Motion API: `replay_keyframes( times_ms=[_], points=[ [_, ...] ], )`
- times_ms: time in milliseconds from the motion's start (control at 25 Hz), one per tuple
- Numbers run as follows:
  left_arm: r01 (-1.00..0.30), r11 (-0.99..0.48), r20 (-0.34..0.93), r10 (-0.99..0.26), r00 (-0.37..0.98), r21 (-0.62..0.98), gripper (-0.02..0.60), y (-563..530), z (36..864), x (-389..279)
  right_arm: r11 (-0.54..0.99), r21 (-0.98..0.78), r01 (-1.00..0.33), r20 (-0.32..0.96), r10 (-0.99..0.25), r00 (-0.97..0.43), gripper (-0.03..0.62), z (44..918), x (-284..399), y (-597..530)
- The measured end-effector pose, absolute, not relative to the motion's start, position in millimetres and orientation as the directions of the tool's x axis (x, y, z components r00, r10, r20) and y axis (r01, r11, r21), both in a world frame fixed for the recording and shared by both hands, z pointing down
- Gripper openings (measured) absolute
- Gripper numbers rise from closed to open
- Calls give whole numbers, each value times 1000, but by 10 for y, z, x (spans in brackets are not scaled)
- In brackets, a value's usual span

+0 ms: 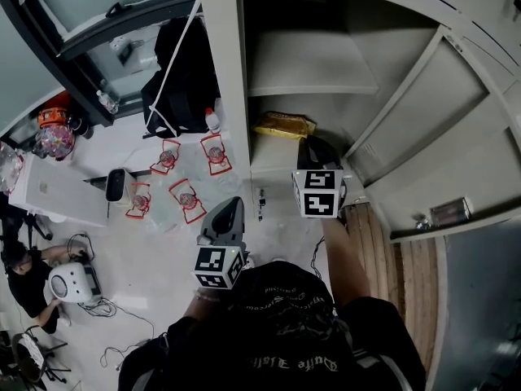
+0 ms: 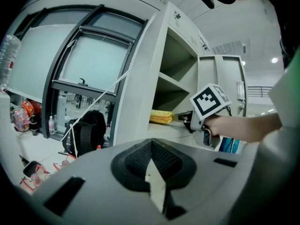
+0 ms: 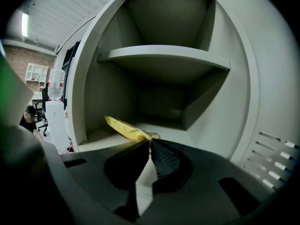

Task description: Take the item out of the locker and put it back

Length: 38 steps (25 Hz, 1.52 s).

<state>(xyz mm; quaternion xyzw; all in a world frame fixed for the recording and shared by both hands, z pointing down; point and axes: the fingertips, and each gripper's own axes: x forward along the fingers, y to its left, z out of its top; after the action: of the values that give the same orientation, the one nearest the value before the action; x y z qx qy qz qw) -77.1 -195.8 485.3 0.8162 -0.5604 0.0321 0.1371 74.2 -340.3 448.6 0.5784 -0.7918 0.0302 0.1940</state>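
A yellow packet point(image 1: 281, 125) lies on the lower shelf of the open grey locker point(image 1: 309, 88). My right gripper point(image 1: 317, 151) reaches into that compartment, and in the right gripper view its jaws point(image 3: 150, 140) are shut on the near end of the packet point(image 3: 126, 128), which slants away to the left. The left gripper view shows the same packet point(image 2: 161, 117) on the shelf with the right gripper point(image 2: 186, 124) at it. My left gripper point(image 1: 226, 217) hangs outside the locker, left of the opening, with its jaws point(image 2: 151, 143) shut on nothing.
The locker door point(image 1: 456, 145) stands open to the right. A black backpack point(image 1: 183, 72) leans by the window. Several red-rimmed items point(image 1: 187, 195) lie on the white floor beside a white box point(image 1: 57, 190). A person point(image 1: 28, 279) crouches at lower left.
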Motion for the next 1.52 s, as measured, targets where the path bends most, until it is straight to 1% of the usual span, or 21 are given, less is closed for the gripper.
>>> replay_keyframes(
  times_ms=[240, 440, 520, 640, 720, 920, 1160, 1520],
  points=[
    [-921, -332, 211, -904, 372, 204, 8, -1908, 4880, -740, 380, 200, -903, 408, -871, -276, 17, 4618, 682, -3275],
    [-917, -335, 204, -903, 377, 215, 8, -1891, 4875, -704, 410, 195, -891, 471, -836, -281, 35, 4755, 666, -3213],
    [-916, -336, 202, -903, 379, 220, 8, -1880, 4871, -688, 416, 192, -889, 474, -832, -287, 35, 4763, 664, -3210],
    [-915, -340, 203, -901, 383, 218, 8, -1858, 4875, -672, 421, 167, -892, 468, -830, -304, 45, 4764, 662, -3208],
    [-914, -341, 202, -901, 385, 222, 8, -1841, 4869, -676, 428, 154, -891, 463, -827, -317, 80, 4757, 651, -3194],
    [-906, -329, 184, -905, 383, 267, 8, -1822, 4813, -701, 435, 143, -889, 443, -831, -336, 138, 4702, 647, -3089],
    [-908, -336, 182, -905, 385, 250, 8, -1824, 4800, -697, 424, 107, -899, 401, -846, -351, 143, 4608, 706, -2896],
    [-897, -378, 189, -887, 422, 230, 8, -1834, 4805, -578, 399, 64, -914, 289, -884, -366, 143, 4556, 788, -2494]
  ],
)
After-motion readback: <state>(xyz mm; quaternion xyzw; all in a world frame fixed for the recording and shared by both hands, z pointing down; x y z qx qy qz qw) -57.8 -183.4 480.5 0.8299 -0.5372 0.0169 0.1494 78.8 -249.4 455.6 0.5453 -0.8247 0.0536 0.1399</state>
